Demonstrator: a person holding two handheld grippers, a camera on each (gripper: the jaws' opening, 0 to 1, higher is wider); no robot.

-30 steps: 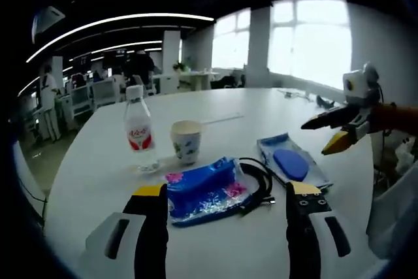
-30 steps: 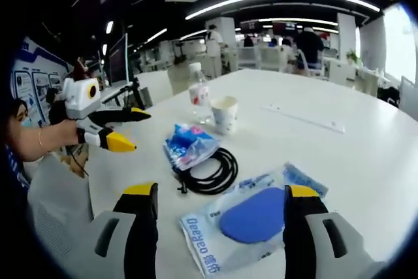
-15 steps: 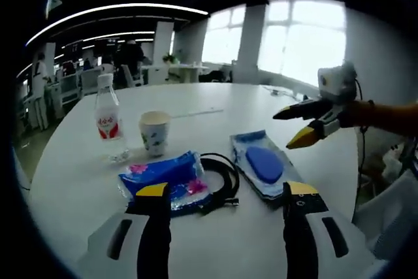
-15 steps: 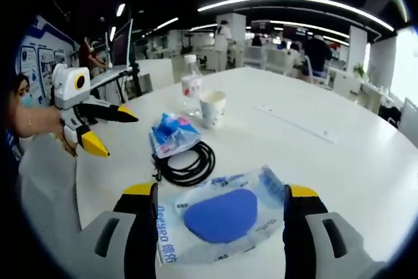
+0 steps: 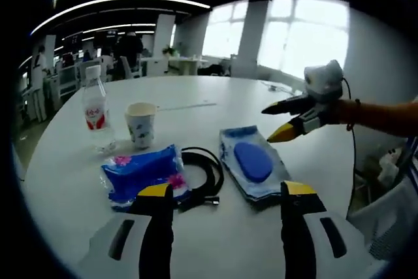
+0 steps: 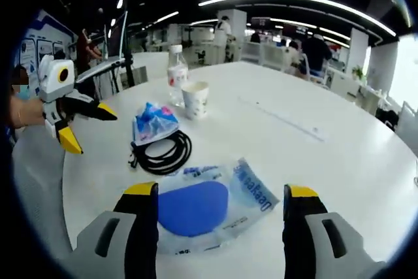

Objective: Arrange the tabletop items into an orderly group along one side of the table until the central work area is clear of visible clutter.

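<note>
Both grippers, left and right, hold their fingers wide and empty; a blue-pad packet lies between the right fingers on the tabletop.

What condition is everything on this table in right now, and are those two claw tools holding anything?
Bottle: upright, capped.
Cup: upright, open top.
Blue pack: lying flat, crumpled.
Cable: coiled, beside the blue pack.
Pouch: lying flat, a blue oval thing inside.
Left gripper: open, holding nothing.
Right gripper: open, over the pouch, holding nothing.
</note>
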